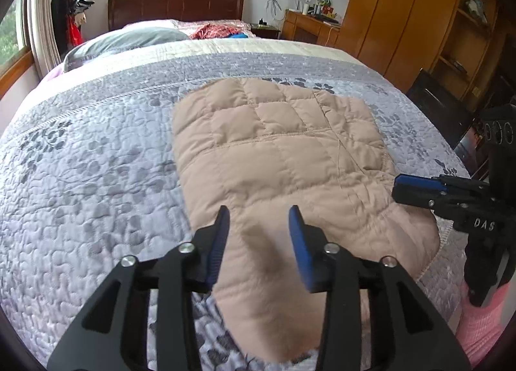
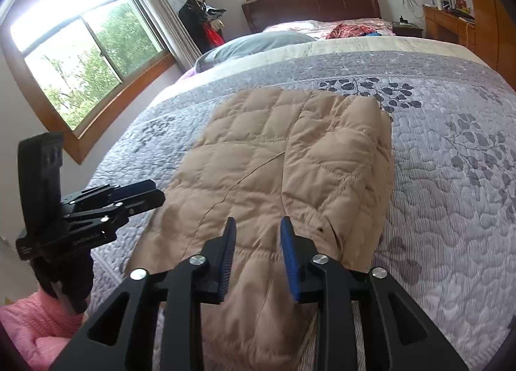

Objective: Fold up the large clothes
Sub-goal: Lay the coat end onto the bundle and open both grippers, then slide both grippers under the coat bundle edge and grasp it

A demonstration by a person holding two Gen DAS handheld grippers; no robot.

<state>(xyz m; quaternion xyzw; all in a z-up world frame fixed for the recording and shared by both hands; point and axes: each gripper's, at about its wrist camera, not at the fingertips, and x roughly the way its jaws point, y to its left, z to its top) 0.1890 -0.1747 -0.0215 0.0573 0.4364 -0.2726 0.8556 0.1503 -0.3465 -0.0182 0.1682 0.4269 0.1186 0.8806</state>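
garment: tan quilted puffer jacket [image 1: 280, 158], already folded to a long panel, lying flat on the bed [image 1: 96, 177], near edge to mid-bed; a sleeve [image 2: 342, 171] is laid over its right side.
left gripper [image 1: 259, 226]: jaws part-open, nothing between the pads, hanging above the jacket's near end, no contact visible.
right gripper [image 2: 258, 235]: same, jaws apart and empty, over the near end just left of the sleeve's cuff.
handling: looks light, soft and puffy. Shell probably slick nylon, so a shallow pinch may slip. It will spring back after a fold and sag between two grip points.
grip points: judgement, take both near corners or the near hem, bite deep enough to catch all layers, then carry toward the far end. Pinch at a stitched seam for better hold.
risk: top sleeve may slide off during the lift.
surroundings: grey leaf-print quilt [image 2: 451, 177] under the jacket, grey pillow [image 1: 129, 39] and red clothes [image 1: 213, 31] at the far end, well apart. Wardrobe [image 1: 403, 16] right, windows left and far.
obstructions: none on the fold path. Pink sleeve [image 2: 29, 322] of the person is at the near edge.
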